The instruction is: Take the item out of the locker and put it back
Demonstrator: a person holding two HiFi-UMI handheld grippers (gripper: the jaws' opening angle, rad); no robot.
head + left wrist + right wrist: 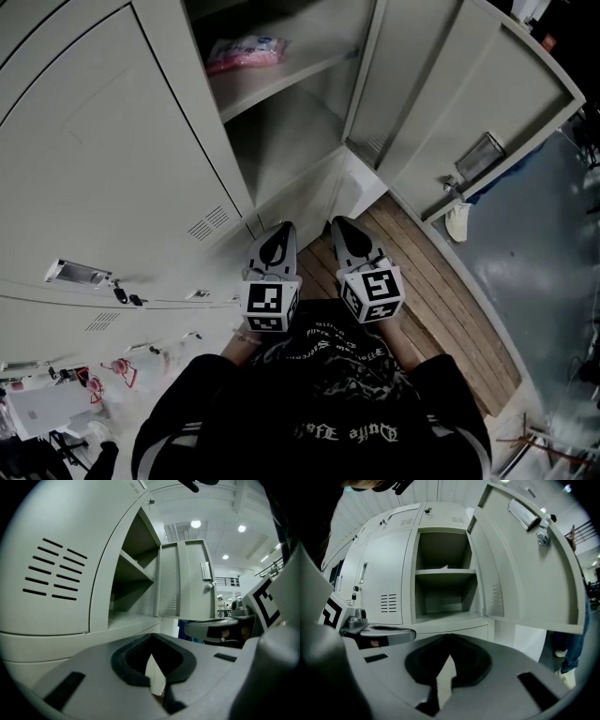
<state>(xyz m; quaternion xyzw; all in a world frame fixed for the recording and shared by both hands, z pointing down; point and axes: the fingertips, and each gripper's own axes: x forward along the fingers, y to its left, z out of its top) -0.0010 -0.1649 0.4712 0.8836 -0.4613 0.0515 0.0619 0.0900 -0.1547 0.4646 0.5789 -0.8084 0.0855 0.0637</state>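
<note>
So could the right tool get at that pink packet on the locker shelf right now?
Probably yes: the locker door stands open and nothing blocks the right tool from the pink packet, though its jaws are shut.

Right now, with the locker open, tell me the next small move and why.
Probably open the right gripper and reach toward the pink packet on the upper shelf. The locker door stands open and the packet lies untouched. Both it and the left gripper are shut and empty, short of the locker.
</note>
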